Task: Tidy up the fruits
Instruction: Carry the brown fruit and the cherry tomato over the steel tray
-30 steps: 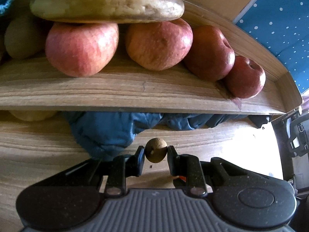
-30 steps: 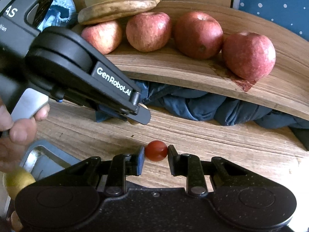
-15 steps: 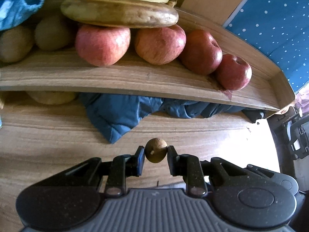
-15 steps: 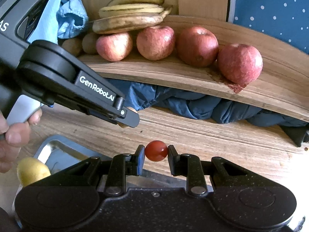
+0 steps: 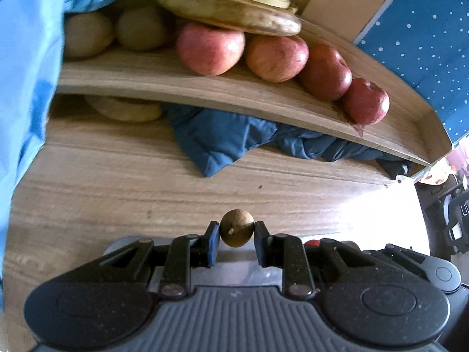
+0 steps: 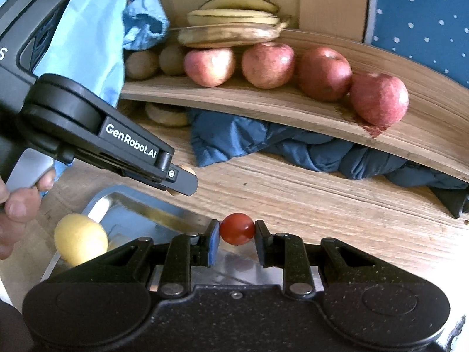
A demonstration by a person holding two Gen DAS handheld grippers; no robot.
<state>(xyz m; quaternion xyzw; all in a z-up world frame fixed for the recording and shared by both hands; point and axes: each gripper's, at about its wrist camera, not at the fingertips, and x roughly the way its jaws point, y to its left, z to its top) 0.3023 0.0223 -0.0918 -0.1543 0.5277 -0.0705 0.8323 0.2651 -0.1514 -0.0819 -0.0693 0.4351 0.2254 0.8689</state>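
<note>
My left gripper point(image 5: 236, 236) is shut on a small round brown fruit point(image 5: 236, 227), held above the near edge of a metal tray point(image 5: 234, 267). My right gripper point(image 6: 236, 236) is shut on a red cherry tomato point(image 6: 236, 228) above the same tray point(image 6: 137, 205). The left gripper point(image 6: 181, 180) also shows in the right wrist view, to the left and higher. A yellow lemon point(image 6: 80, 239) lies in the tray. A wooden shelf point(image 6: 263, 104) ahead carries several red apples point(image 6: 268, 64), bananas point(image 6: 231, 32) and kiwis point(image 6: 173, 58).
A blue cloth point(image 5: 222, 140) is bunched under the shelf on the wooden tabletop point(image 5: 117, 182). A pale fruit point(image 5: 123, 108) lies under the shelf at the left. A light blue sleeve point(image 5: 26, 88) fills the left side. A blue dotted wall point(image 6: 425, 14) stands at the right.
Both grippers have pulled back and up from the shelf, still holding their fruits. The shelf looks farther away, and the metal tray and lemon have come into view below.
</note>
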